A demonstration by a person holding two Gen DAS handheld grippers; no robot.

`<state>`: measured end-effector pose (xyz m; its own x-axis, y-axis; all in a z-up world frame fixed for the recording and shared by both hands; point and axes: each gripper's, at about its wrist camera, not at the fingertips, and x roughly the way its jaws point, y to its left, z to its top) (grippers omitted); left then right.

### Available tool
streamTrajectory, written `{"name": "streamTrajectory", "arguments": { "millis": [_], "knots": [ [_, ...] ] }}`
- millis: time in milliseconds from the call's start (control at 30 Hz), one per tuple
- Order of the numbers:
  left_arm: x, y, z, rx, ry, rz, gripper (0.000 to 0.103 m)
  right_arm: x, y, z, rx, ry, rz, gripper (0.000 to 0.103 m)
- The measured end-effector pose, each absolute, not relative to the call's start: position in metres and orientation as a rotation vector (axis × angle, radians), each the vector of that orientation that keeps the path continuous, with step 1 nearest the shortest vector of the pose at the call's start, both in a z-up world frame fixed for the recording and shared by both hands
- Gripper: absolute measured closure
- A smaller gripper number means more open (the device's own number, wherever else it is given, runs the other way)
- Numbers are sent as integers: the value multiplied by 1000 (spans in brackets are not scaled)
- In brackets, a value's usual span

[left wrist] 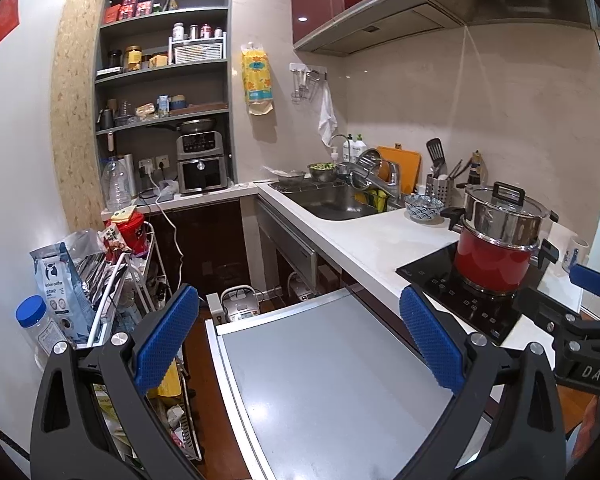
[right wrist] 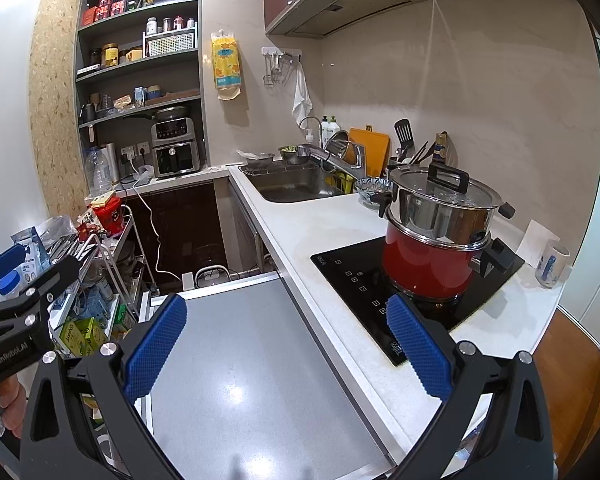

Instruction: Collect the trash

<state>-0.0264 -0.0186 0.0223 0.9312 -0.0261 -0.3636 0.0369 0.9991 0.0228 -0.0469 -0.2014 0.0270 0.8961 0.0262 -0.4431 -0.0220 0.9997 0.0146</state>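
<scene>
Blue pads of the left gripper point(left wrist: 296, 334) are standing wide apart in the left wrist view, gripping nothing, and are hovering over a grey pulled-out panel point(left wrist: 324, 368) beside the white counter point(left wrist: 364, 240). No obvious trash is lying on that counter; the likeliest candidates are sitting on the wire cart point(left wrist: 140, 280) at the left: a red noodle cup point(left wrist: 134, 232), a snack packet point(left wrist: 112, 240) and a coffee bag point(left wrist: 56, 280). Whether any of these is waste is hard to judge. The right gripper point(left wrist: 592, 304) is showing at the frame's edge, partly cut off.

From the right wrist view, the right gripper point(right wrist: 286, 346) is likewise spread open and empty above the same grey panel point(right wrist: 252, 360), with a steel steamer on a red pot point(right wrist: 432, 268) on the induction hob point(right wrist: 360, 280). The left gripper point(right wrist: 16, 276) is showing at the left, and 1 hand point(right wrist: 10, 404) is just peeking in at the lower corner. Doing this step well probably means turning both cameras toward the cart and scanning slowly before committing. No bin is visible in either view.
</scene>
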Motion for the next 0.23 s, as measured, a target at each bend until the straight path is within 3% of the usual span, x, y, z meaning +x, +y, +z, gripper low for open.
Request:
{"name": "streamTrajectory", "arguments": {
  "millis": [233],
  "knots": [
    [-16,-14,16,2,439,-43,2,-46,-203,21,18,473,15,4]
  ]
}}
